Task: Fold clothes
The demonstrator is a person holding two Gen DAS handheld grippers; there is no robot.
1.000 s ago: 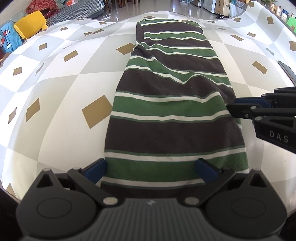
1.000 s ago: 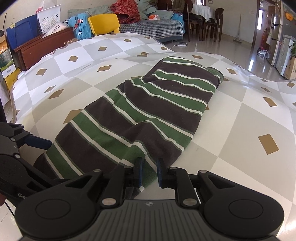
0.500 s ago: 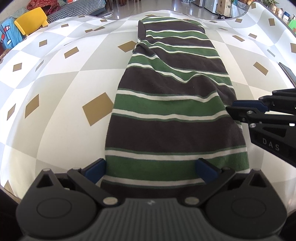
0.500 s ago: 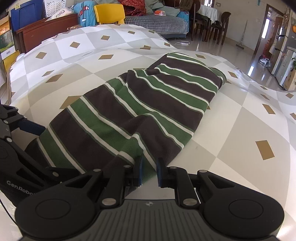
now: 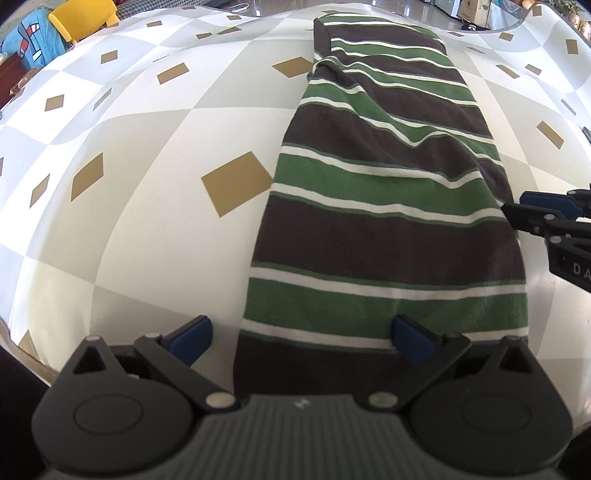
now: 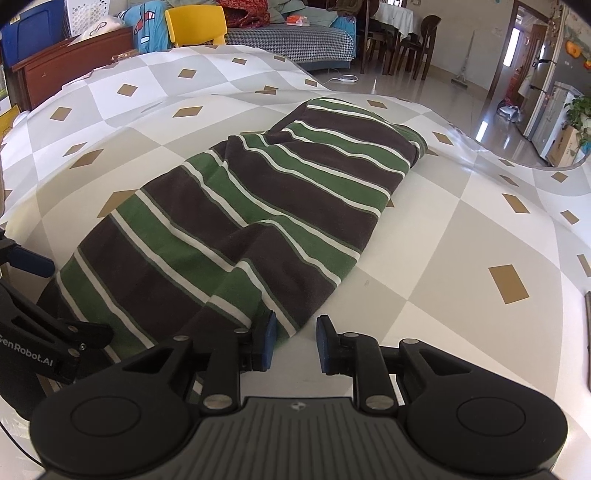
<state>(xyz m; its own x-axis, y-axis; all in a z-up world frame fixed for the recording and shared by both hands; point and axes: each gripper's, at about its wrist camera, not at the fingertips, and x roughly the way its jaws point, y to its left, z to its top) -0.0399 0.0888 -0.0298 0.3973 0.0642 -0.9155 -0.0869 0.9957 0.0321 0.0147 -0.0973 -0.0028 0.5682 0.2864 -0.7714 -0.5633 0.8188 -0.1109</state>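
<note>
A green, brown and white striped garment (image 5: 384, 221) lies folded into a long strip on the checked tablecloth (image 5: 147, 229). My left gripper (image 5: 301, 334) stands open over its near end: the left fingertip (image 5: 192, 332) is over bare cloth beside the garment, and the right one rests on the stripes. In the right wrist view the garment (image 6: 258, 206) runs away to the upper right. My right gripper (image 6: 295, 343) is at its near side edge with jaws opening. The hem lies just ahead of the left pad (image 6: 267, 341), and tablecloth shows in the gap. Each gripper shows at the edge of the other's view.
The tablecloth (image 6: 461, 236) extends to the right of the garment. A dark flat object (image 6: 587, 332) lies at the table's right edge. Beyond the table stand a yellow chair (image 6: 195, 22), a sofa (image 6: 295, 37), a wooden cabinet (image 6: 70, 62) and dining chairs (image 6: 406, 48).
The right gripper's jaws have spread wider apart at the garment's edge. The left gripper has shifted left, so its left finger is now off the garment.
</note>
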